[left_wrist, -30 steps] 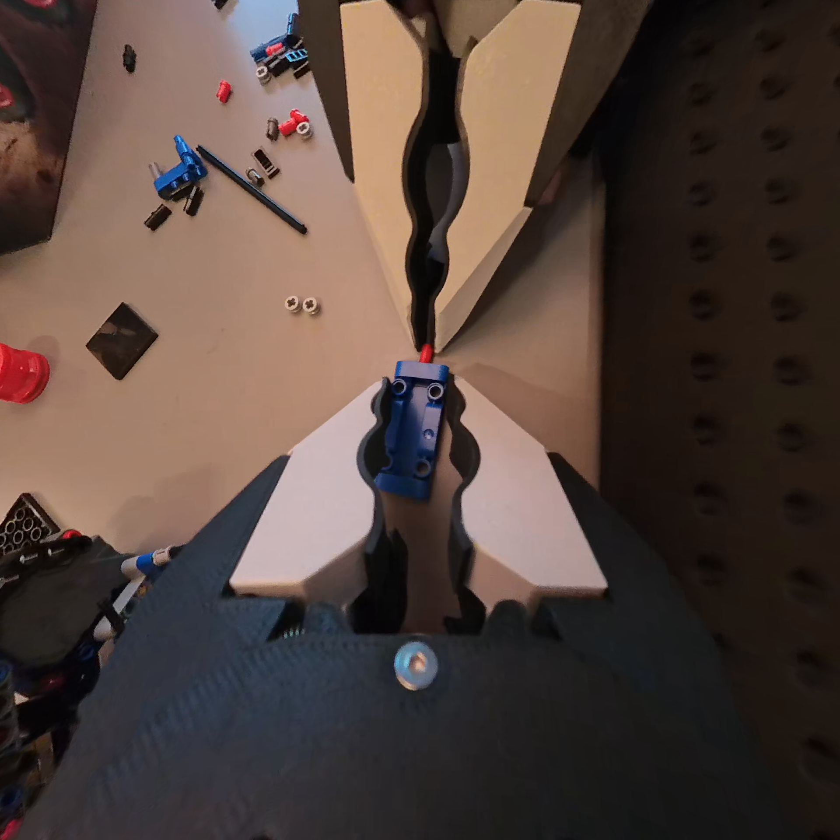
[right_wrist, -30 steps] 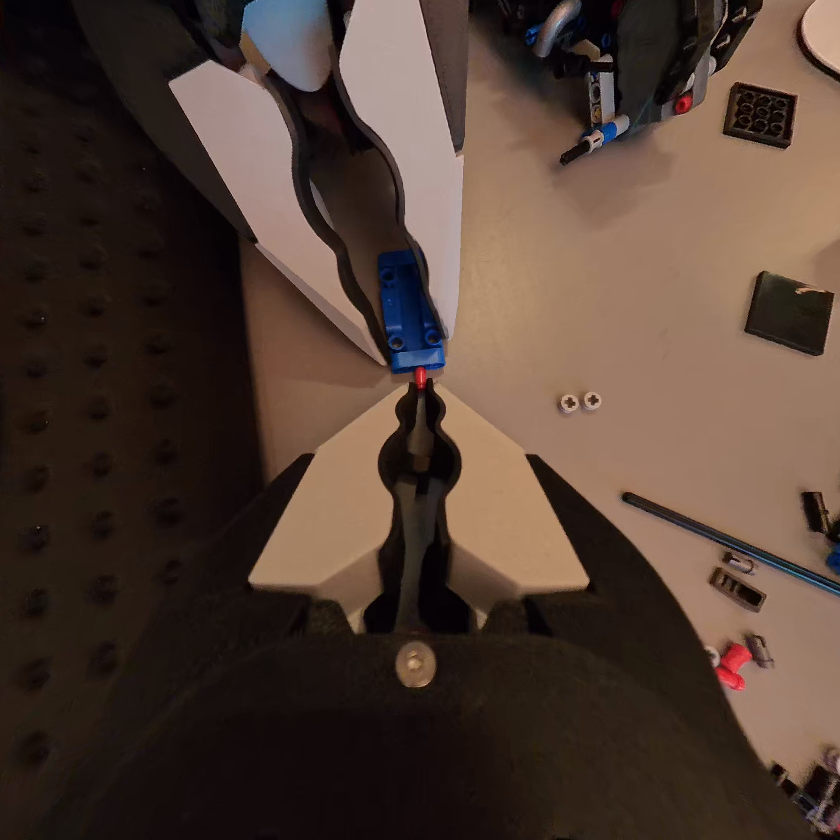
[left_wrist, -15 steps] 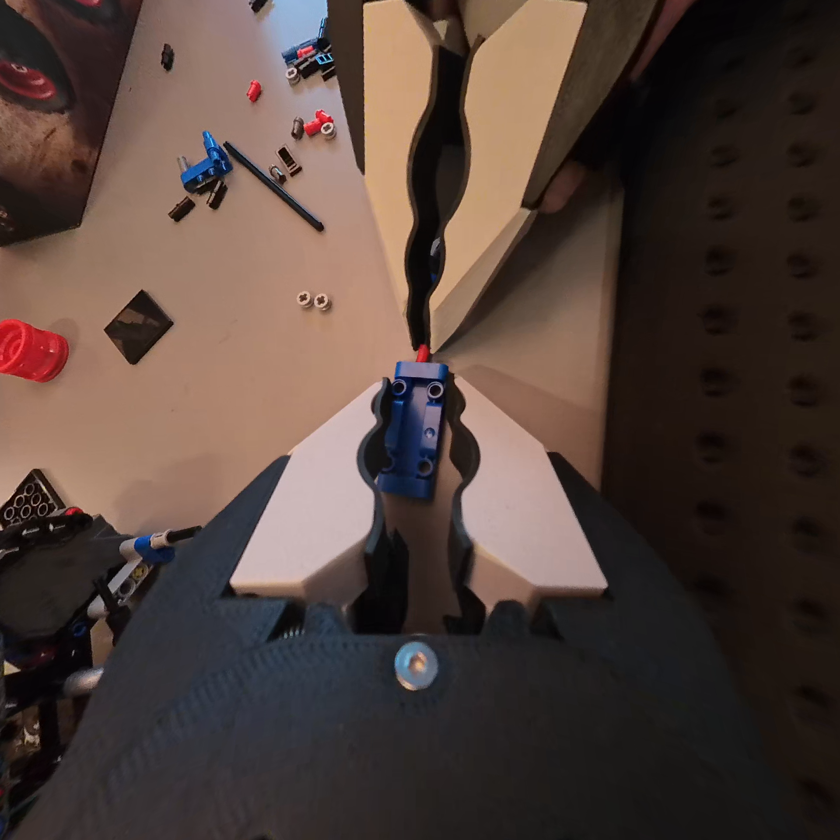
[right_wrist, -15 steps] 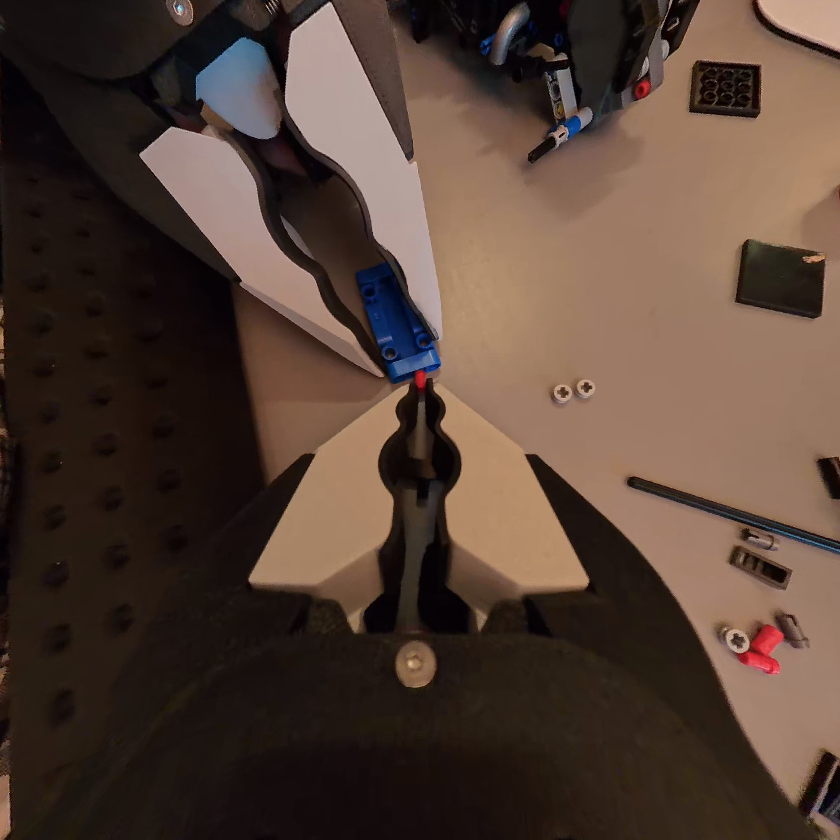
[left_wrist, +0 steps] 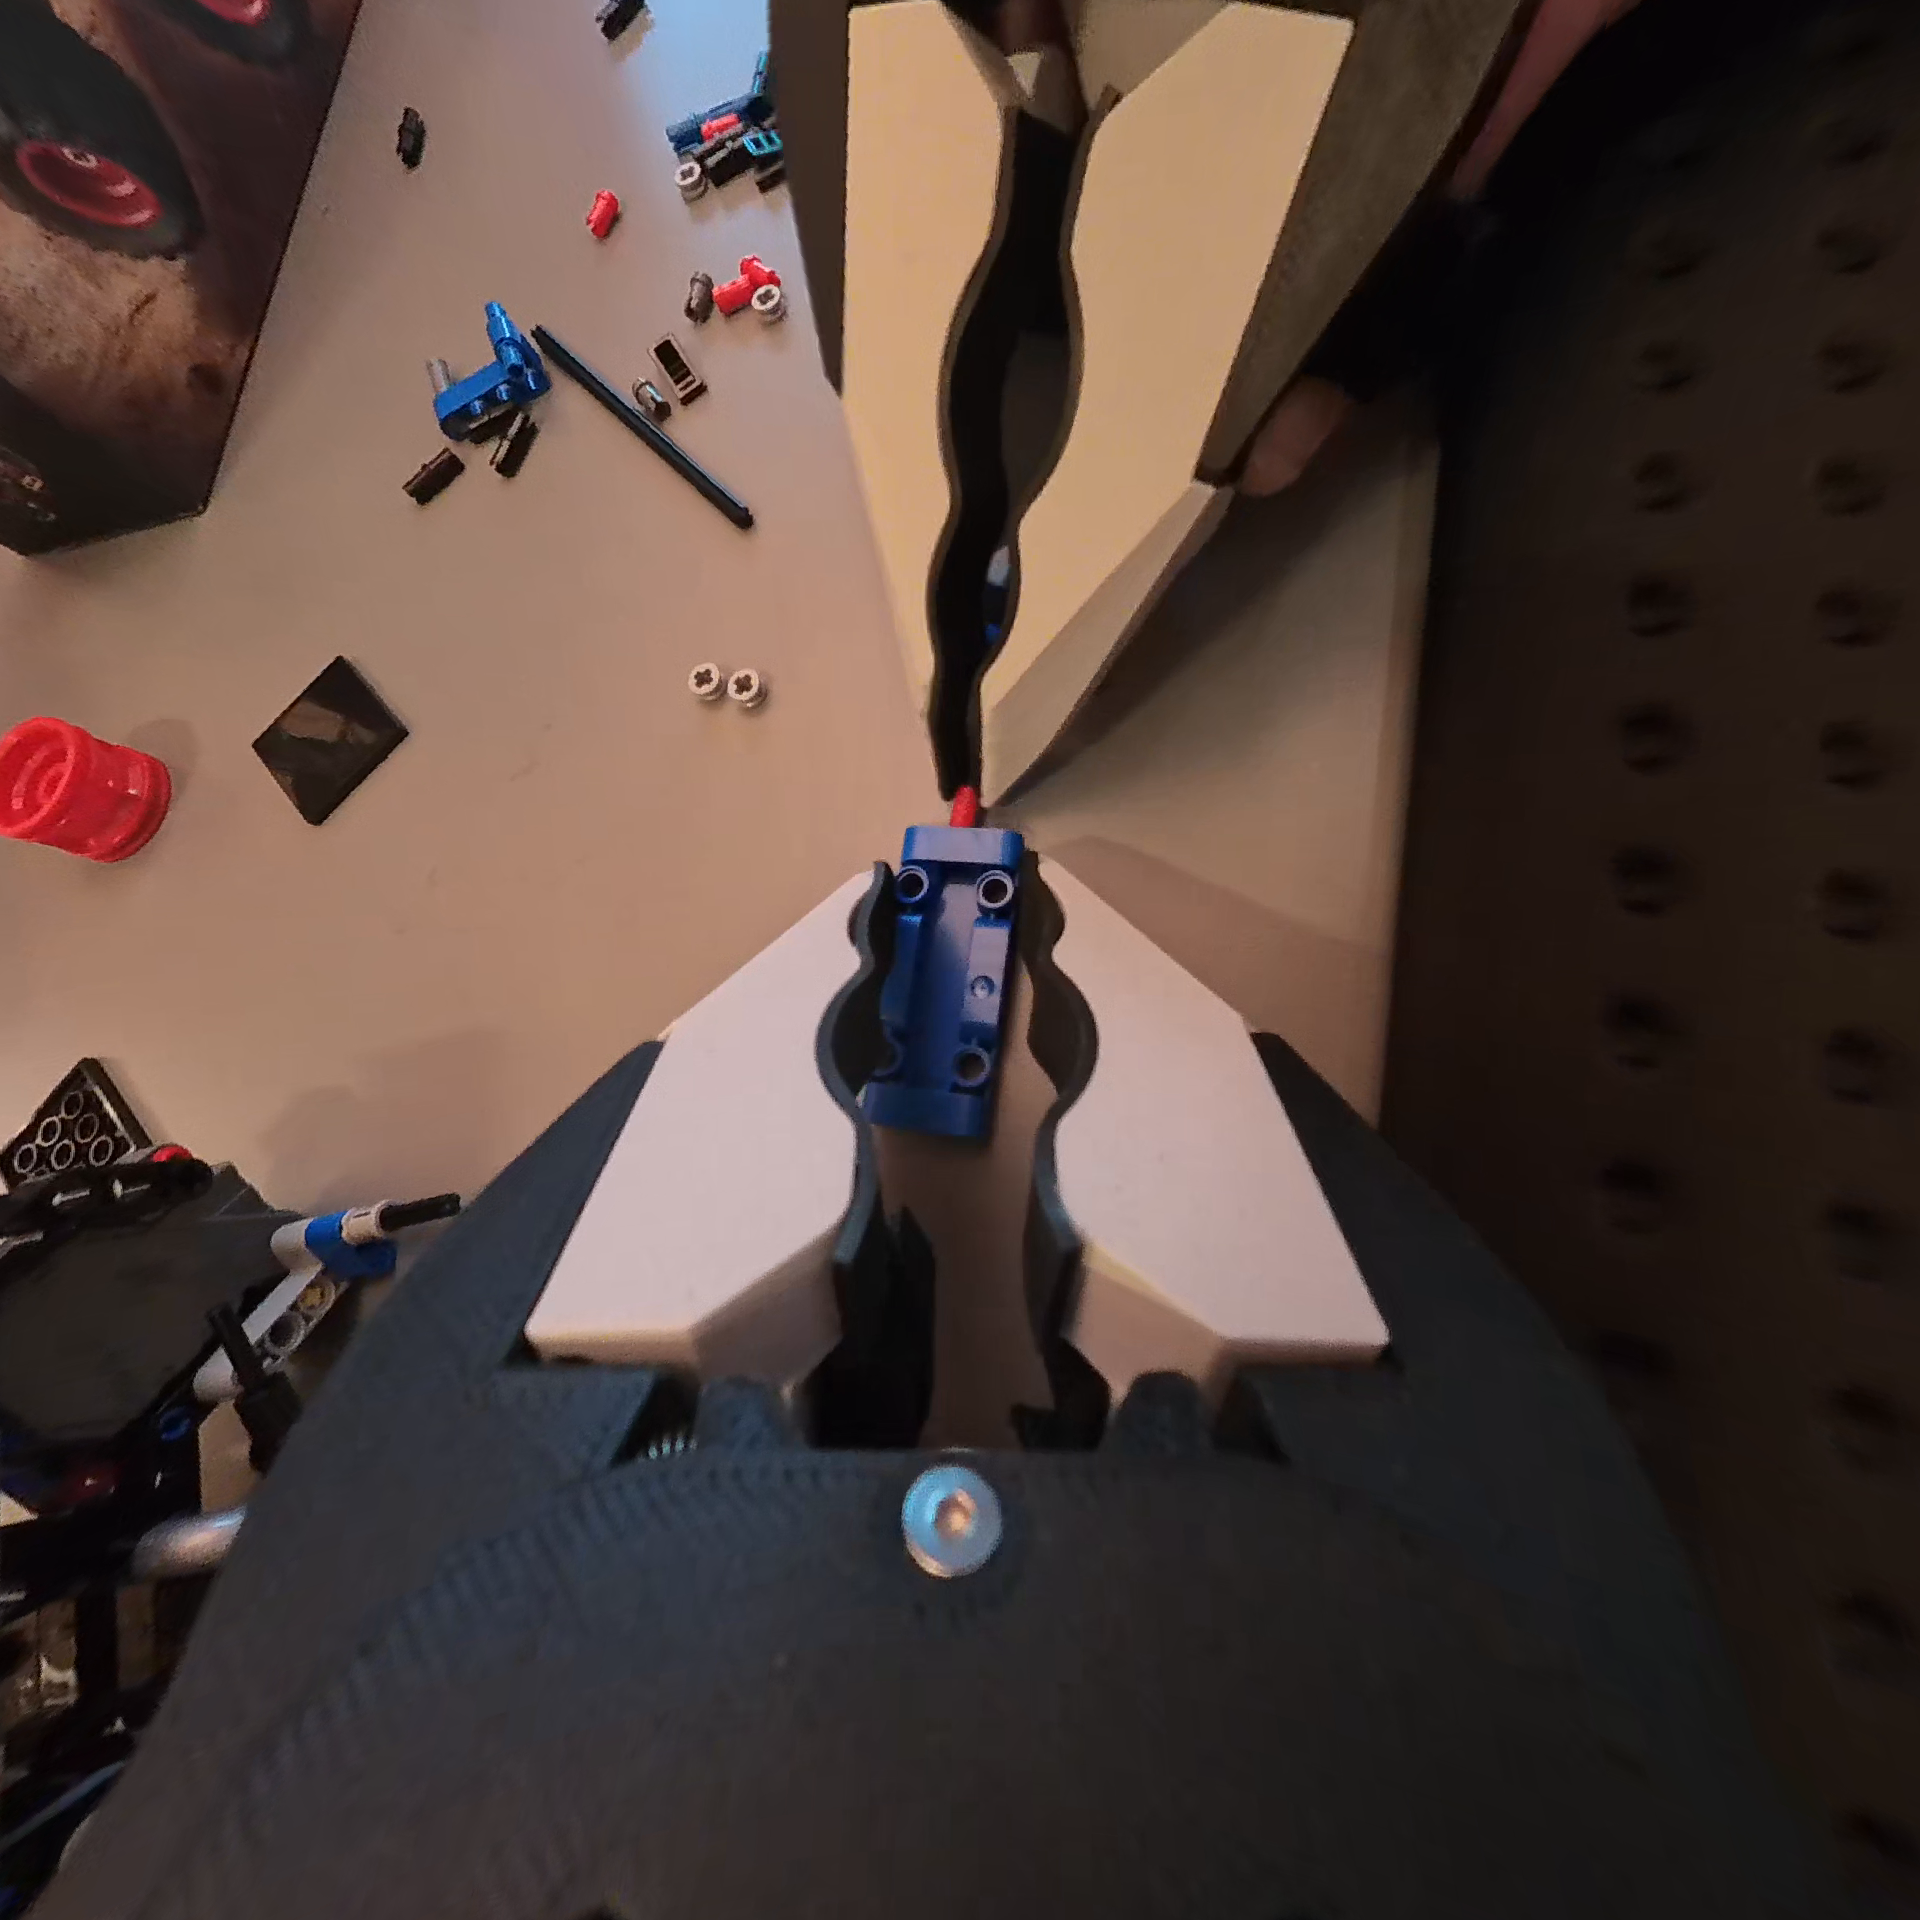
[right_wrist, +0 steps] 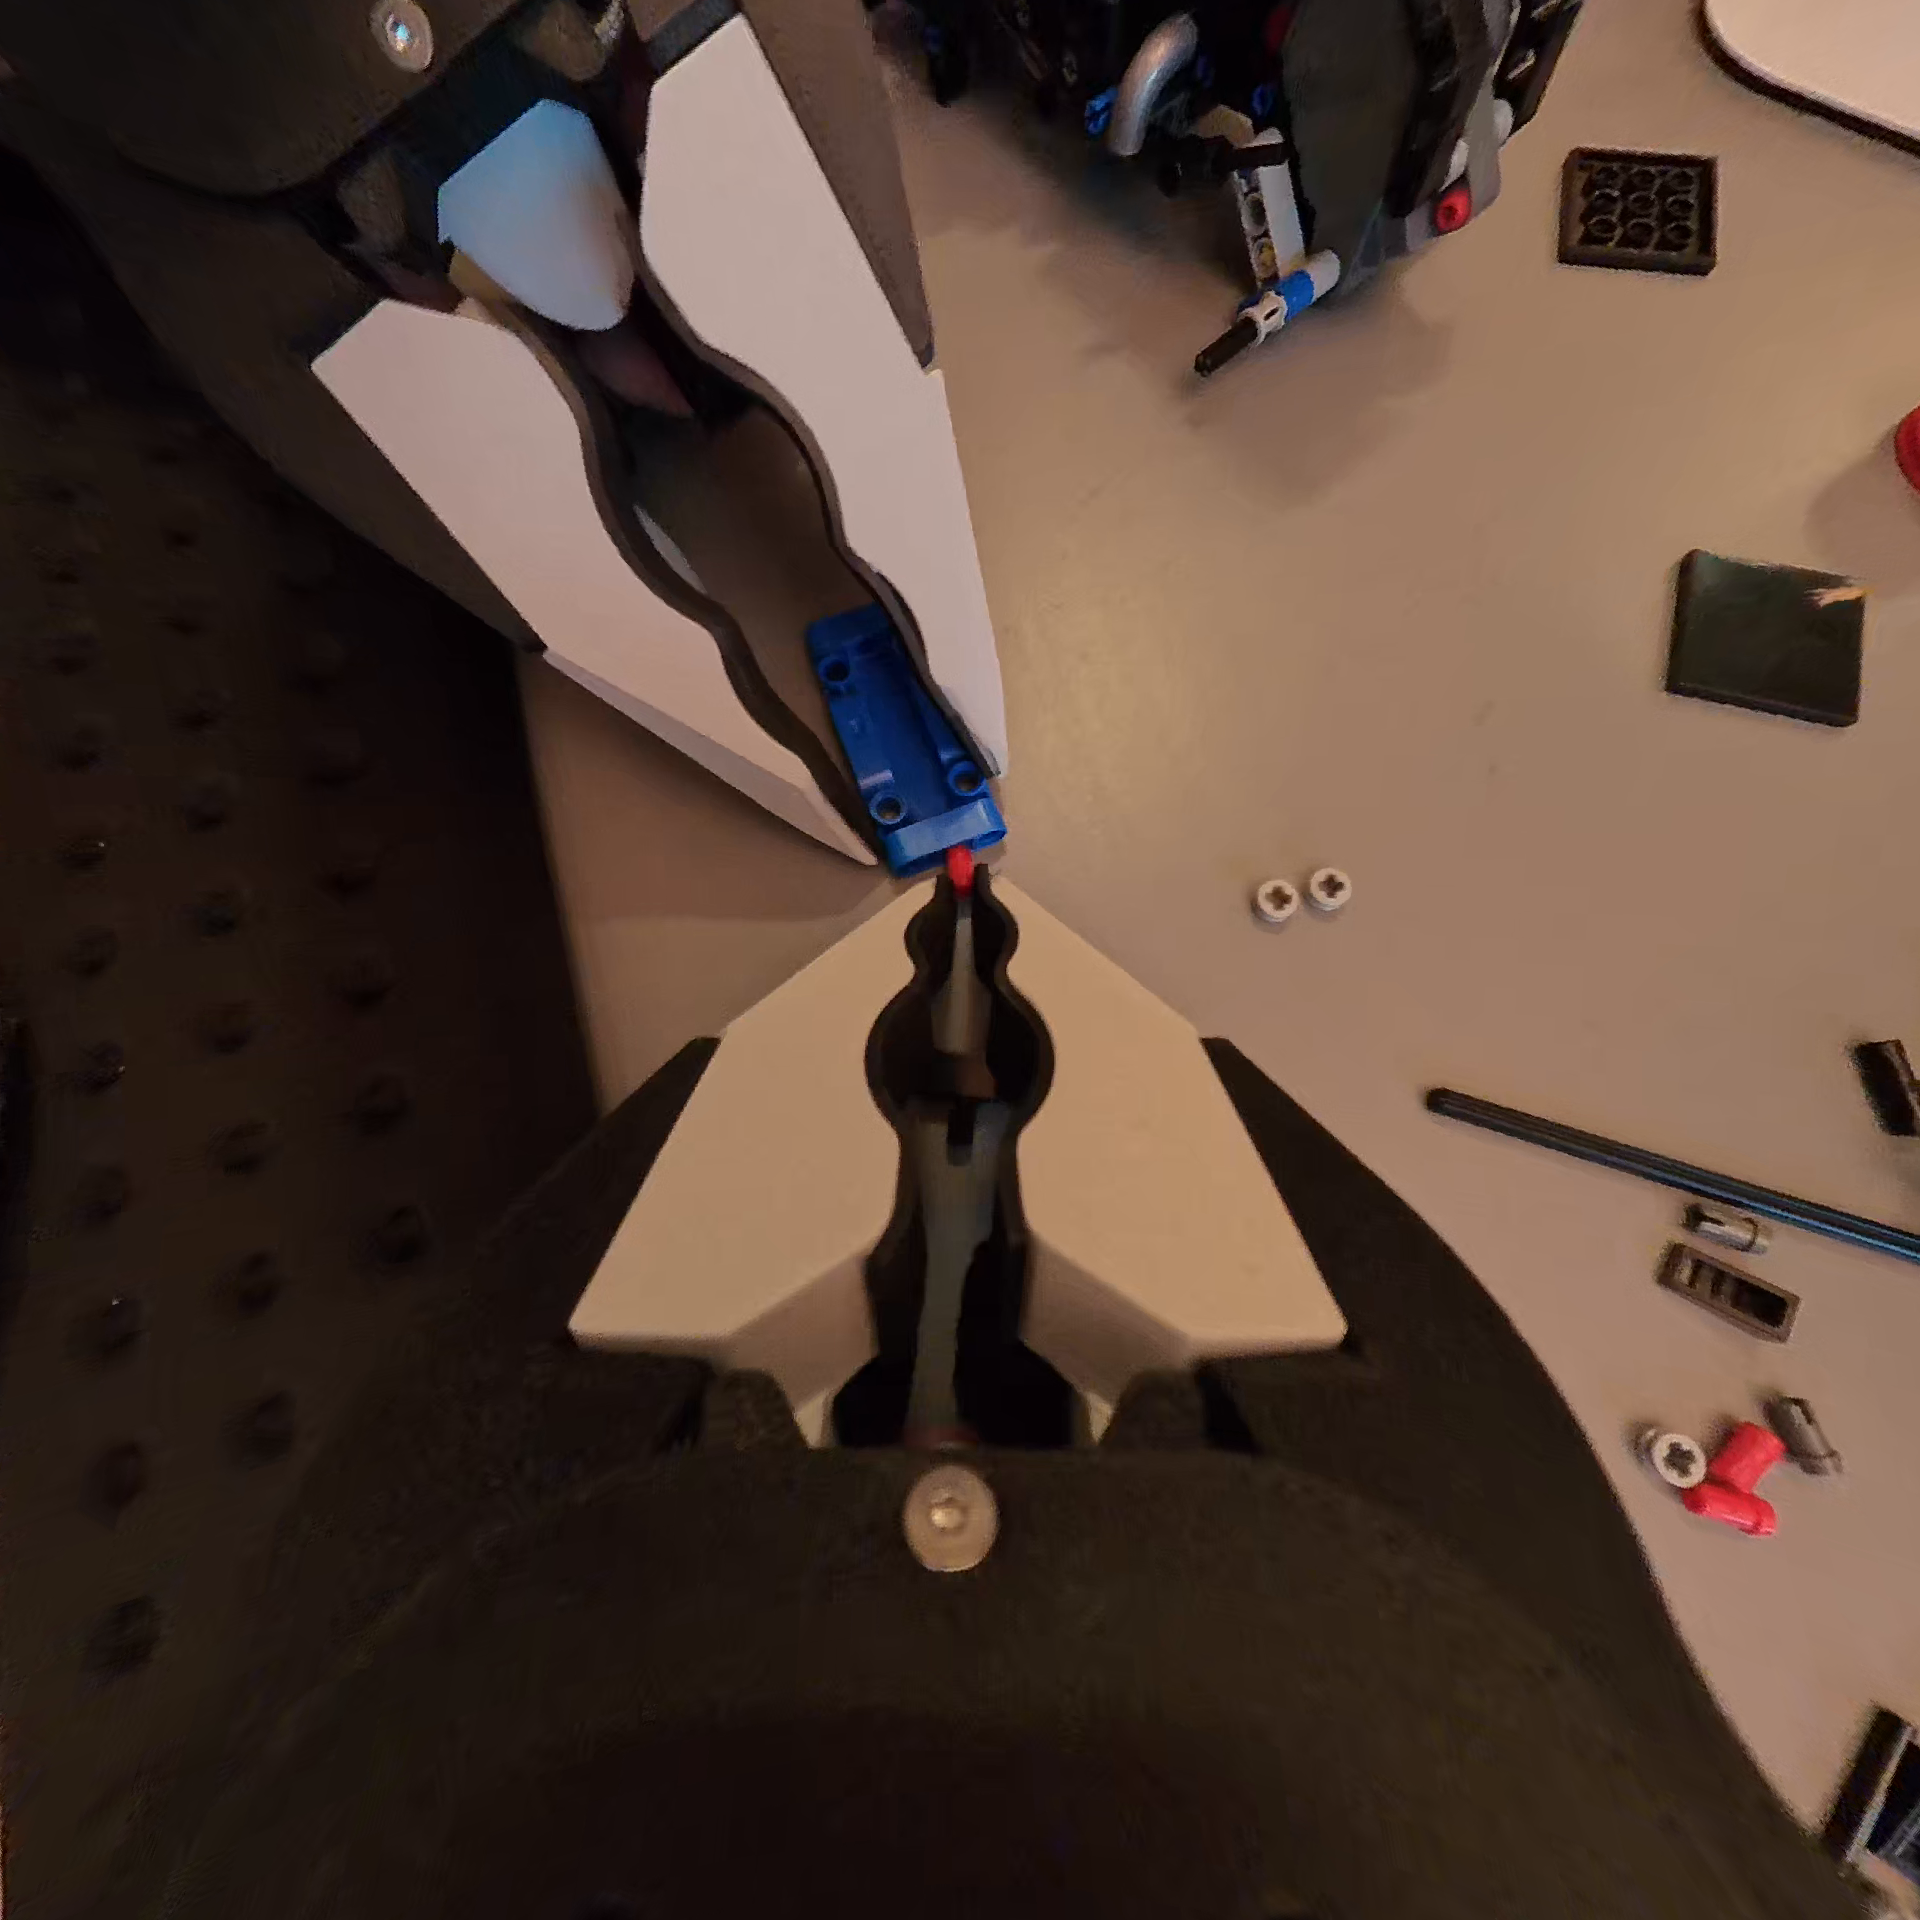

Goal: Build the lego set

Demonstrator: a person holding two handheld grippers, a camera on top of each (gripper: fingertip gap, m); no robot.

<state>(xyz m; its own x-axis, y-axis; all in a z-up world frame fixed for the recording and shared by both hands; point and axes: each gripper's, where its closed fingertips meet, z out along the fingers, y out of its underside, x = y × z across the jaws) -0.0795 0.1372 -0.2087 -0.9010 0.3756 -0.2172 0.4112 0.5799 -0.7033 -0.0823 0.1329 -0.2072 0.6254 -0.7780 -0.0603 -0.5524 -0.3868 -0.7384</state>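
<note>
My left gripper (left_wrist: 954, 883) is shut on a blue Technic block (left_wrist: 948, 982) with round holes, held above the table. My right gripper (right_wrist: 961, 883) is shut on a small red pin (right_wrist: 960, 864). The two grippers meet tip to tip. The red pin (left_wrist: 964, 802) touches the front end of the blue block (right_wrist: 904, 727). Only the pin's tip shows; the rest is hidden between the pads. The right gripper shows opposite in the left wrist view (left_wrist: 971, 774), the left gripper opposite in the right wrist view (right_wrist: 940, 821).
Loose parts lie on the beige table (left_wrist: 468, 935): two grey bushes (left_wrist: 727, 686), a black axle (left_wrist: 639, 426), a blue connector (left_wrist: 483, 379), a red wheel hub (left_wrist: 78, 790), black plates (left_wrist: 330, 738). A part-built dark model (right_wrist: 1351, 125) stands nearby. A dark studded mat (left_wrist: 1714, 935) borders the table. My two grippers' fingertips are within a few centimetres of each other.
Both grippers have stayed joined at the tips and have shifted and tilted together. In the right wrist view the left gripper and blue block lean further to the left.
</note>
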